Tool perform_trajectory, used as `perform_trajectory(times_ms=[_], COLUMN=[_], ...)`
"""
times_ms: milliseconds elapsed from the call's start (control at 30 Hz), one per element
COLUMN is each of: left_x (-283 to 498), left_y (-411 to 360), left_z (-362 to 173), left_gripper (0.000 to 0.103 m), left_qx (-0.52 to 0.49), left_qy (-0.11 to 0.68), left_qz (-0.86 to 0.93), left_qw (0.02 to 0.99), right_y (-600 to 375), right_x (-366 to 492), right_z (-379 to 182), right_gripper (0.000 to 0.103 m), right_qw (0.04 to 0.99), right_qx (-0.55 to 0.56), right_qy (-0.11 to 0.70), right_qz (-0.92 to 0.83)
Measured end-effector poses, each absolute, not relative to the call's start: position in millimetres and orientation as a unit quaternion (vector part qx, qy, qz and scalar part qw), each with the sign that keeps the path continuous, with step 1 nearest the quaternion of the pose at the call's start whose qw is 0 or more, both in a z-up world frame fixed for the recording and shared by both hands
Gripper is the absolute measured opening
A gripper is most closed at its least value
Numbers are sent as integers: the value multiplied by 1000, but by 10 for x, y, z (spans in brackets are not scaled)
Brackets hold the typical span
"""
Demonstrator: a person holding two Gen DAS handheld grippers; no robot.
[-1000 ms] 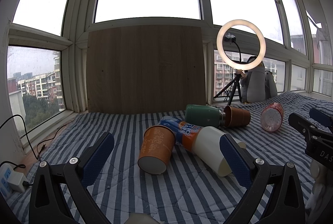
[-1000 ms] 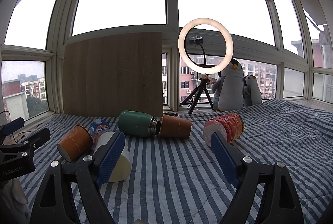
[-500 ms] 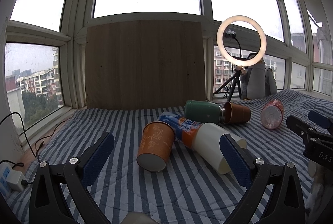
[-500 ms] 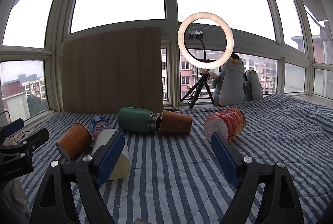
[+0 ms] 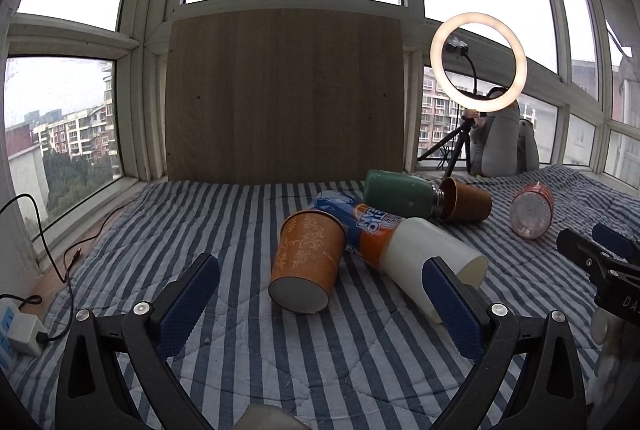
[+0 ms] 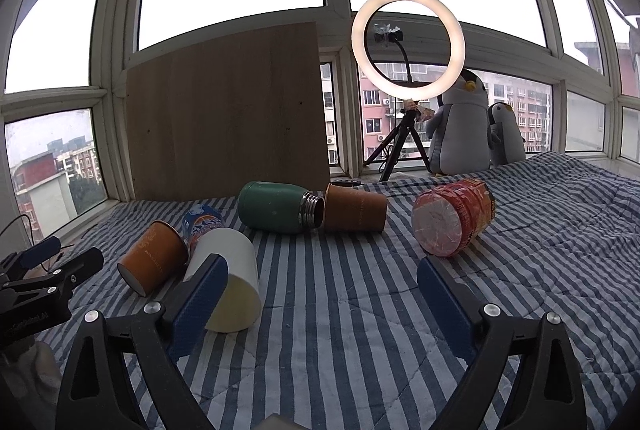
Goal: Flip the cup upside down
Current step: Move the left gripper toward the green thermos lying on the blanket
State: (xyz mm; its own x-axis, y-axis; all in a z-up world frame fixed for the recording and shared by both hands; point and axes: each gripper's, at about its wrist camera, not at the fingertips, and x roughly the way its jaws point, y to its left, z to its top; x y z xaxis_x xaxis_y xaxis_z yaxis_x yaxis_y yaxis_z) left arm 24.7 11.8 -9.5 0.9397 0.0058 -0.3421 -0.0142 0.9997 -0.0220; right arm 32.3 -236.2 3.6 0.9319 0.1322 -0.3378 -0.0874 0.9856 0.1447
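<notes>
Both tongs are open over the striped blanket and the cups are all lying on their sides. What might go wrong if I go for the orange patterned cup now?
1. The orange patterned cup leans on the soda bottle, which touches the white cup; closing the left tongs on it may shift or roll both.
2. The striped blanket is soft and quilted, so an inverted cup may settle tilted.
3. The right tongs hover close to the white cup and could bump it.
</notes>
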Motion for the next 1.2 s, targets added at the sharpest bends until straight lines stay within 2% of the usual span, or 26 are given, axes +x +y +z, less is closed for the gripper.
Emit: perform_trajectory(times_ms=[300,733,967,1200], left_x=[232,323,607,1357], left_y=[110,258,291,152], left_z=[-74,35,290,565], left_gripper=[103,103,103,103], left_qx=[-11,-18,-9,19], left_qy=[174,191,216,268], left_qz=[1,-4,-22,-50], left_qw=[985,981,976,962], right_y=[-2348,-2476,-2684,-2802], right_x=[357,691,884,1056], right_z=[26,127,256,109], right_gripper=[94,94,94,94], right_qw=[978,953,948,937], right_qx=[63,85,121,164], right_qy=[193,273,276,288], right_qz=[56,98,100,106])
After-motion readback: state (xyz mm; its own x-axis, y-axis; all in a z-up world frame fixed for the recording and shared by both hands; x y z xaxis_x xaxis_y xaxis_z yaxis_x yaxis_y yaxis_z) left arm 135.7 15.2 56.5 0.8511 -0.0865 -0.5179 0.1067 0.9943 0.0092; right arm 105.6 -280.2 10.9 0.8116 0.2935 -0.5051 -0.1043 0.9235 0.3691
